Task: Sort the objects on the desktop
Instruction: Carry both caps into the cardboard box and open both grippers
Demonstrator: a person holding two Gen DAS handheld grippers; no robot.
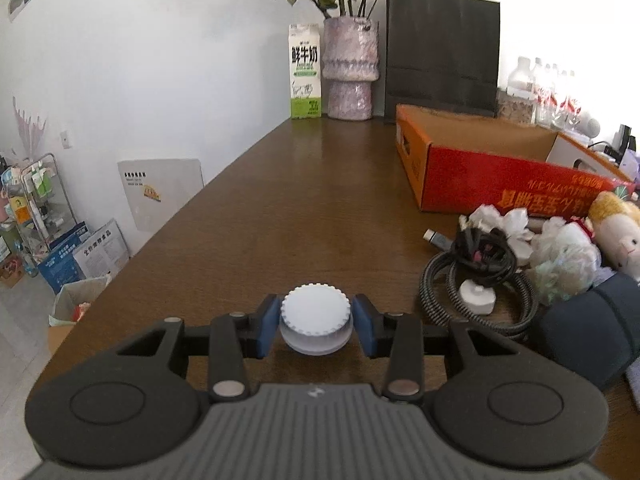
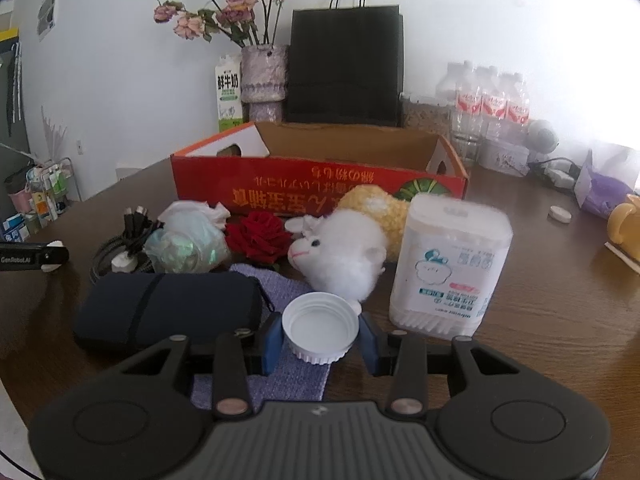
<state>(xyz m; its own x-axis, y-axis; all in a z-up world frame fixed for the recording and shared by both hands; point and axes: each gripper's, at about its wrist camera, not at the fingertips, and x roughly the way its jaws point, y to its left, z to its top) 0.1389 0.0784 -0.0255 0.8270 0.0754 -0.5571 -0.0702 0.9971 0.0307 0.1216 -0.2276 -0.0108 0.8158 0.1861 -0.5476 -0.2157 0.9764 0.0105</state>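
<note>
The left gripper [image 1: 316, 326] has its blue pads pressed against both sides of a white ribbed cap [image 1: 315, 320], which sits dome side up between them, low over the brown table [image 1: 304, 200]. The right gripper [image 2: 320, 334] likewise clamps a white open-side-up cap [image 2: 320, 326], its hollow facing the camera.

In the left wrist view, from the held cap: at 12 o'clock, far back, a milk carton [image 1: 305, 72] and a flower vase [image 1: 350, 68]; at 1 o'clock a black paper bag [image 1: 442, 48] and the open red cardboard box [image 1: 500, 184]; at 3 o'clock a coiled black cable [image 1: 476, 276] just beside crumpled wrappers and a plush toy [image 1: 616, 232].

In the right wrist view, from its cap: at 9 o'clock a dark pouch [image 2: 168, 312]; at 11 o'clock a red rose [image 2: 260, 236]; at 12 o'clock a white plush lamb [image 2: 344, 256], the red box behind it; at 2 o'clock a cotton swab container [image 2: 448, 264]; farther at 2 o'clock, water bottles [image 2: 492, 104]. A purple cloth [image 2: 276, 380] lies under the gripper.
</note>
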